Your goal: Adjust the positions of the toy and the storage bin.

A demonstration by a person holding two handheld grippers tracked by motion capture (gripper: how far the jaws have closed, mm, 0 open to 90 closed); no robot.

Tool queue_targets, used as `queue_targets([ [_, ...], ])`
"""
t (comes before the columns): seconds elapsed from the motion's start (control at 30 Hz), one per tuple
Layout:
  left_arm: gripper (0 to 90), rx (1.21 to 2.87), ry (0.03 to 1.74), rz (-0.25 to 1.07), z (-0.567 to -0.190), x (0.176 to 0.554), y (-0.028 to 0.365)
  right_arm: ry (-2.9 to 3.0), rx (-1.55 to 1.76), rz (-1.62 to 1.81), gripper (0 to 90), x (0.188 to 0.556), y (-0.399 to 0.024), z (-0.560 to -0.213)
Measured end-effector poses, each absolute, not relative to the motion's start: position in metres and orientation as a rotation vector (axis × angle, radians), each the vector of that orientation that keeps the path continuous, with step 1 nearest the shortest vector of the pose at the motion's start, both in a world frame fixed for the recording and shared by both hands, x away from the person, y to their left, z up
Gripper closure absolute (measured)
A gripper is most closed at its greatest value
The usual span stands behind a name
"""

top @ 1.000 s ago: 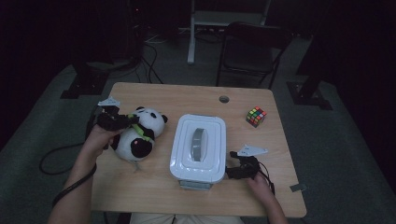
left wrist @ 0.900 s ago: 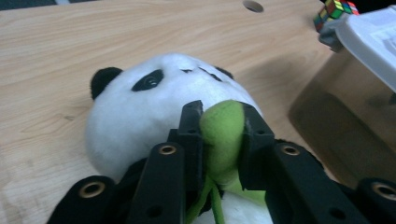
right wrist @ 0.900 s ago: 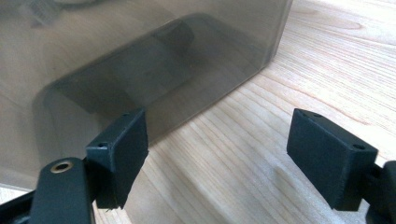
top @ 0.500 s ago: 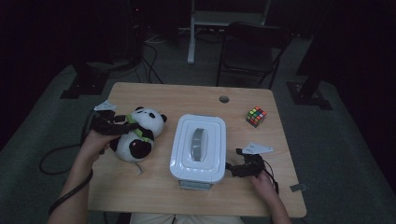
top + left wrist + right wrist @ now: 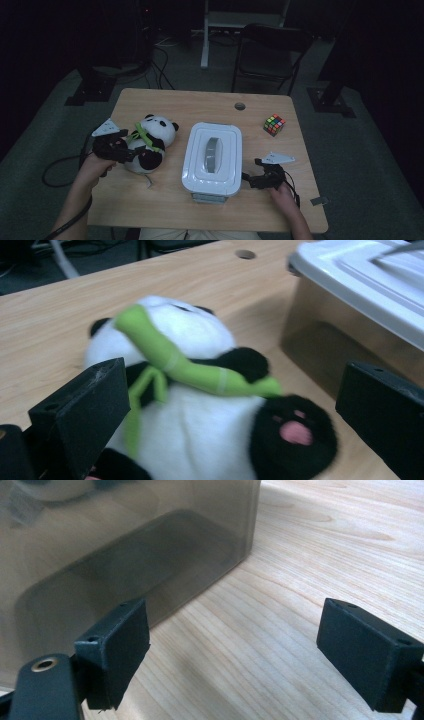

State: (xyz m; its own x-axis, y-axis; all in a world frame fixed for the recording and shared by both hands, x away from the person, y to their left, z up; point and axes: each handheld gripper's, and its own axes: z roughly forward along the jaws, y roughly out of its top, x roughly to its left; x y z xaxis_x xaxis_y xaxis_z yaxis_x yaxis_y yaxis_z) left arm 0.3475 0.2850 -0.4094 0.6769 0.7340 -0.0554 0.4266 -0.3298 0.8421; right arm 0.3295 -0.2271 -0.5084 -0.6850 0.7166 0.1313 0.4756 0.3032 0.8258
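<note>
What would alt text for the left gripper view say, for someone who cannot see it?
A plush panda with a green bamboo stalk across its chest lies on a wooden table, between the open black jaws of the left gripper, which have just been opening. A white-lidded box stands at upper right.

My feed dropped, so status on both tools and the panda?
Left tool just opened, jaws wide around the black-and-white plush panda. Right tool open beside white-lidded plastic box. Nothing blocking.
</note>
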Motion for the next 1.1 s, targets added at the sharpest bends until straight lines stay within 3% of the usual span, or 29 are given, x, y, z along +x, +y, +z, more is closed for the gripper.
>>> queue_targets([
  [0.47, 1.6, 2.017, 0.750, 0.397, -0.431, 0.307, 0.269, 2.168, 1.173, 1.265, 12.6, 0.338, -0.262, -0.486],
  [1.1, 1.6, 2.172, 0.805, 0.341, -0.496, 0.280, 0.286, 1.985, 1.379, 1.198, 11.6, 0.371, -0.306, -0.481],
])
